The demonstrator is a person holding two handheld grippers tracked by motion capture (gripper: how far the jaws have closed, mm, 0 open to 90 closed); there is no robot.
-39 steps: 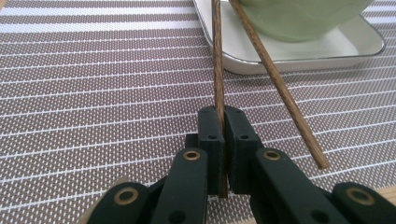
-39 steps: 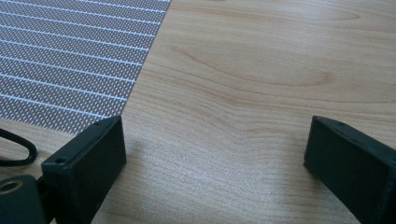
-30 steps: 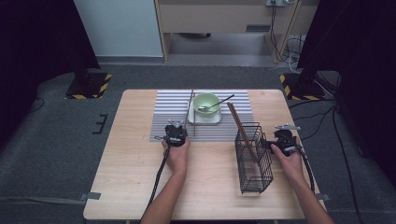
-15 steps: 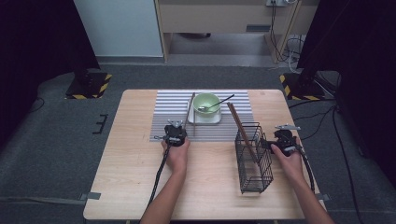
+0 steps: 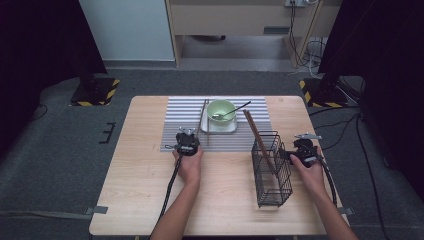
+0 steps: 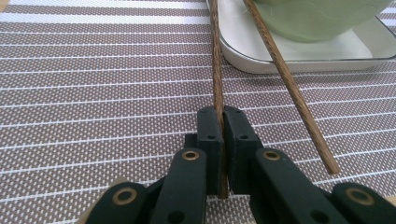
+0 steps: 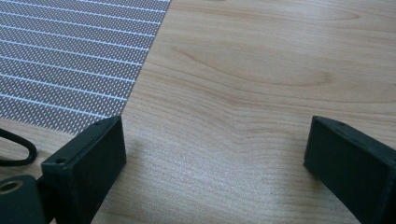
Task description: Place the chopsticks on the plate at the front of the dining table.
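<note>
No shift: chopstick [image 6: 216, 70] as before

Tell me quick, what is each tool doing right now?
Left tool: closed, holding one wooden chopstick on the striped mat.
Right tool: open, holding nothing, over the wooden table.

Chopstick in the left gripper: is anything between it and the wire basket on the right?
Nothing visible blocks a lifted path. The left gripper is shut on one chopstick on the striped mat. The bowl, its tray and the second chopstick lie just beside it; the wire basket already holds chopsticks.
</note>
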